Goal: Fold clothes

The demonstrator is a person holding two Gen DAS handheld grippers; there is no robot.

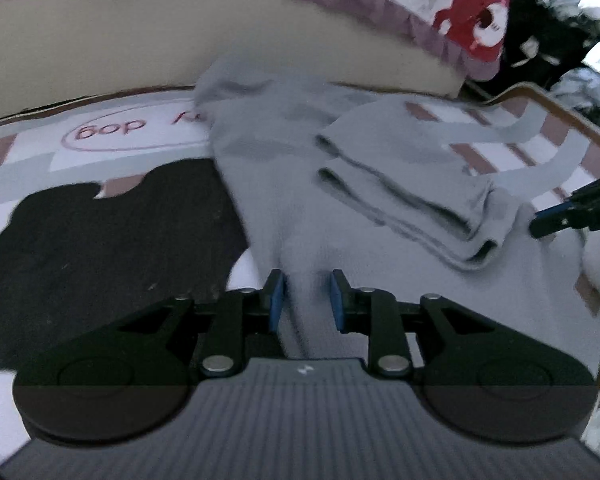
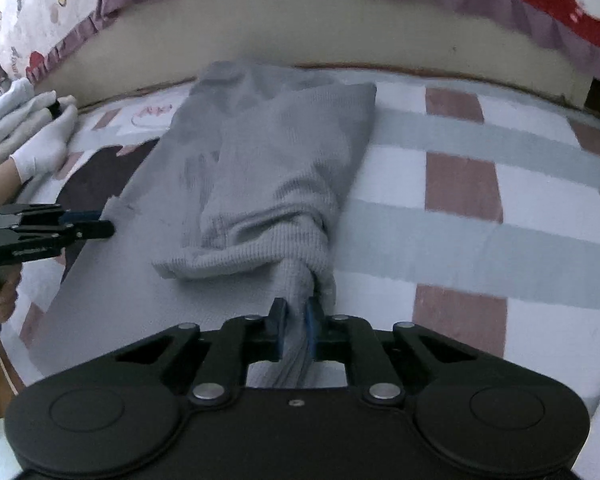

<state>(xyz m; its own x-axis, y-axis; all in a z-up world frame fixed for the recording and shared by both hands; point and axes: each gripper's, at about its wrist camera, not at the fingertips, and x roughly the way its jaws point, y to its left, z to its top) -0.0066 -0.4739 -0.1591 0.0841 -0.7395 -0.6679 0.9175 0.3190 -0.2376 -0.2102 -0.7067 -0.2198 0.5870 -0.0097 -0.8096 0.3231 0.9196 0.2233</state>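
Two grippers work one grey knit garment spread on a bed whose cover is checked in white, pale grey and dusty pink, with a large black shape printed at its left side.

Right gripper: blue-padded fingers pressed close together on a gathered bunch of the grey fabric. The cloth runs up from between them into a twisted, ribbed fold that lies on top of the flat layer.

Left gripper: fingers parted only a little, a raised ridge of the same grey cloth standing between them. Whether the pads actually press on it cannot be told; narrow gaps seem to show on both sides. In the right wrist view this gripper sits at the garment's left edge, a hand around its handle.

Folded sleeve or cuff section lies doubled across the garment, near the right gripper's tip.

A beige bed edge curves behind the garment. Above it, a white quilt with purple frill and red bear print. Dark clothes are piled at far right in the left wrist view. White gloves lie at the left in the right wrist view.
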